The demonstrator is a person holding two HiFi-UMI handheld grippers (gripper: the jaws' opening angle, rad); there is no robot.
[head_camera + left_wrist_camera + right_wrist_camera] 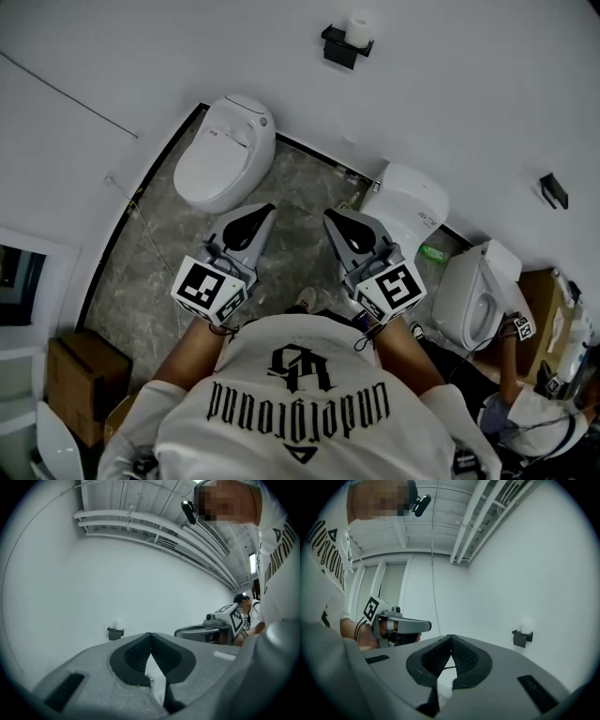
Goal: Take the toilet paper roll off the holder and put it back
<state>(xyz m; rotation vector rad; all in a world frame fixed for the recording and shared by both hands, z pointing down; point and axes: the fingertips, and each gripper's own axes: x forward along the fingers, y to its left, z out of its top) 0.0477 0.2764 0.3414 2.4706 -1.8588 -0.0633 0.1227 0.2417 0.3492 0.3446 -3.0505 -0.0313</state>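
The left claw (262, 215) and right claw (333, 218) sit at frame centre, each pressed together and empty. The toilet paper roll (357, 30) stands on its black holder (337, 46), top of frame.

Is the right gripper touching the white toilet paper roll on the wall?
Apart. The head view shows floor and bare wall between the right gripper and the white toilet paper roll.
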